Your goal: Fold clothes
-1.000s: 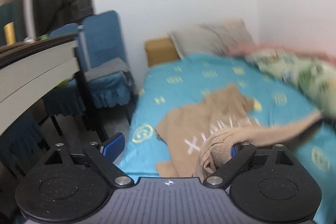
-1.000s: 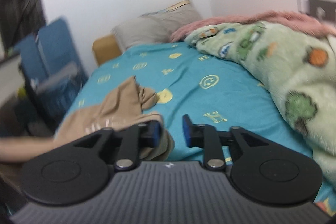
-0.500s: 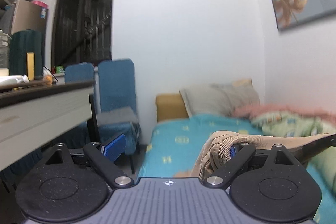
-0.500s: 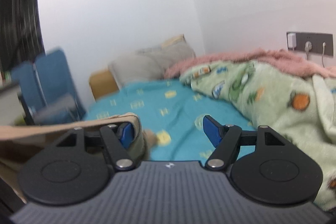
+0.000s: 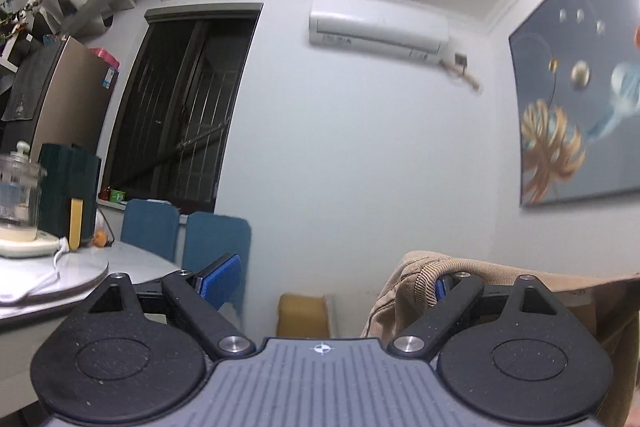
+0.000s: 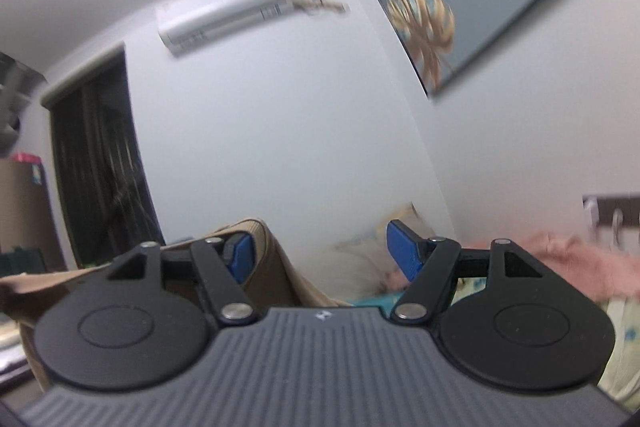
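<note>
Left wrist view, left gripper [image 5: 328,277]: we see its jaws set wide apart, the gap between the blue pads empty.
Left wrist view, tan garment [image 5: 416,279]: we see its ribbed hem looped over the outer side of the right-hand finger and trailing off toward the right edge, lifted off the bed.
Left wrist view, desk [image 5: 132,261]: we see a white desk at the left carrying a glass jar [image 5: 18,187] on a white base near its left edge; two blue chairs [image 5: 188,231] stand behind its far edge.
Left wrist view, wall: we see an air conditioner [image 5: 378,27] high up, a dark barred window [image 5: 180,107] at left, a painting [image 5: 580,99] at right.
Right wrist view, right gripper [image 6: 320,251]: we see jaws apart, nothing between the pads.
Right wrist view, tan garment [image 6: 272,267]: we see it draped over the left-hand finger only, stretching away to the left.
Right wrist view, bed: we see a pale pillow [image 6: 360,263] and a pink blanket [image 6: 560,259] beyond the fingers, both blurred.
</note>
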{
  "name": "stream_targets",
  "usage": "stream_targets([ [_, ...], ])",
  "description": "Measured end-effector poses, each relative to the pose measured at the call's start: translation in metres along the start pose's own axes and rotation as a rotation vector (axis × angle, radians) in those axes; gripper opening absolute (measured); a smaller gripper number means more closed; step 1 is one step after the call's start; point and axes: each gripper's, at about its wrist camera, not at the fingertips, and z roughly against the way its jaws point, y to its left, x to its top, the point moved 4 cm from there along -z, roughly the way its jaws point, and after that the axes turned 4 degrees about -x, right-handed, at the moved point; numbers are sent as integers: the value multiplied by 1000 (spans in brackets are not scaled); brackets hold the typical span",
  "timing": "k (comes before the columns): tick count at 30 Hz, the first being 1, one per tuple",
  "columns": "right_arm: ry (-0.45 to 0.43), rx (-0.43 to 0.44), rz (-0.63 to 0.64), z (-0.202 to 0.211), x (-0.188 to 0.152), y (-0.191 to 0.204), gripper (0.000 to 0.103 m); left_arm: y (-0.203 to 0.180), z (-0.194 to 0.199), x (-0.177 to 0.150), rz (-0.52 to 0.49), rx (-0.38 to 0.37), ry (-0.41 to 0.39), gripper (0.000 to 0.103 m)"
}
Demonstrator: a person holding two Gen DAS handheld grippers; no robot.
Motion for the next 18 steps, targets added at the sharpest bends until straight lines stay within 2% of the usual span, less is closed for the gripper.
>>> stream_targets([
  [5,-16,77,-5,23,53,1,73,-9,13,62,117,-86,86,91],
  [7,-20,84,20,20,66,0,73,-14,8,78,121,-98,107,91],
  [9,-4,86,32,6,74,-3,73,-17,-5,88,83,-83,112,92],
  [12,58,75,15,-36,70,-12,73,-18,-45,85,34,-65,140,93],
  [14,77,53,42,-67,62,-13,73,-16,-81,70,31,-60,158,94],
  [18,155,11,104,-149,24,-18,73,-6,-171,11,10,-22,227,96],
])
